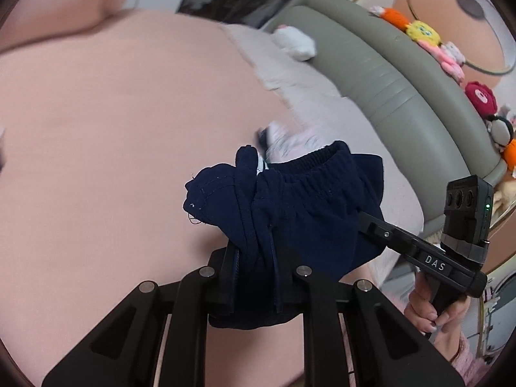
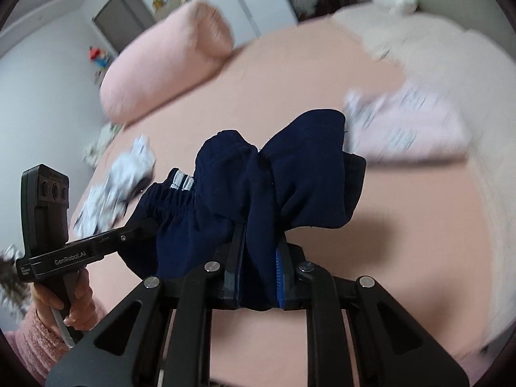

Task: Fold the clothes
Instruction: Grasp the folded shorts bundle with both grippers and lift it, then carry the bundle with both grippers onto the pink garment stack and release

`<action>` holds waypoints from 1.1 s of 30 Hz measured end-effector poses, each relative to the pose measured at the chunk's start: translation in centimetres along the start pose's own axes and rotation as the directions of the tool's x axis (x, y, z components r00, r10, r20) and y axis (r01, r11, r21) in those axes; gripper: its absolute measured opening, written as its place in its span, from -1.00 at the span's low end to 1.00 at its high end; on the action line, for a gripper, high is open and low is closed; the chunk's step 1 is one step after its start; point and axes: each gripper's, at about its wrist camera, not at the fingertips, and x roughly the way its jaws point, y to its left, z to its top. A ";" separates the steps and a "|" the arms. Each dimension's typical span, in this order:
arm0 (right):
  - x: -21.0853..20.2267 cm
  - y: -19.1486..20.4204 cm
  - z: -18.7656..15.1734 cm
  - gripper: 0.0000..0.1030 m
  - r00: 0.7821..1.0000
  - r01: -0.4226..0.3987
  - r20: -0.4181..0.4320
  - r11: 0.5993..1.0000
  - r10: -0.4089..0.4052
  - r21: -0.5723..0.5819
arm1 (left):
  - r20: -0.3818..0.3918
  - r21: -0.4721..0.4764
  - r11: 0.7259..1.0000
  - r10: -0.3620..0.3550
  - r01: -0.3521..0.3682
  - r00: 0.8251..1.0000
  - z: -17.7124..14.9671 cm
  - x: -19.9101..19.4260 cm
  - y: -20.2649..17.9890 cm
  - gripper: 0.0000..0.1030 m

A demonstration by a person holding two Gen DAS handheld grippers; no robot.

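A navy blue garment with an elastic waistband (image 1: 309, 200) hangs bunched between both grippers above the pink bed sheet (image 1: 113, 129). My left gripper (image 1: 253, 251) is shut on one bunched end of it. The right gripper shows at the right of that view (image 1: 371, 225), clamped on the other end. In the right wrist view my right gripper (image 2: 259, 248) is shut on the navy garment (image 2: 274, 174), and the left gripper (image 2: 135, 232) grips the waistband side at the left.
A pink folded garment (image 2: 409, 129) lies on the bed beyond. A crumpled white patterned cloth (image 2: 122, 174) lies at the left. A pink pillow (image 2: 161, 61), a grey padded headboard (image 1: 380, 74) with plush toys (image 1: 422, 32), and a pale blanket (image 2: 451, 64) are around.
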 end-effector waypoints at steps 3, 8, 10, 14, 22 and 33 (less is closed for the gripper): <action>-1.1 -3.6 3.8 -0.71 0.995 0.061 0.075 0.998 -0.061 -0.002 | 0.040 0.051 0.999 -0.013 0.011 0.999 4.0 3.8 -3.2 -0.67; -0.8 -9.4 9.2 -0.70 0.980 0.174 0.100 0.985 -0.173 -0.004 | 0.048 0.072 0.997 -0.032 0.029 0.998 7.6 10.9 -6.6 -0.67; -0.2 -11.9 11.1 -0.70 0.973 0.212 0.097 0.977 -0.210 -0.007 | 0.023 0.068 0.998 -0.020 0.019 1.000 8.3 13.6 -6.8 -0.67; 2.9 -16.3 12.7 -0.62 0.960 0.274 0.058 0.962 -0.273 -0.003 | -0.026 0.075 0.996 0.051 -0.048 0.998 9.3 19.2 -6.2 -0.61; 4.1 -24.5 10.8 -0.45 0.975 0.201 0.040 0.949 -0.217 0.242 | 0.174 0.048 0.996 0.071 -0.081 0.982 9.4 16.7 -5.3 -0.10; 6.5 -19.8 9.6 -0.49 0.912 0.408 -0.036 0.913 -0.408 -0.005 | -0.045 0.310 0.939 0.175 -0.153 0.984 7.1 22.0 -9.8 -0.11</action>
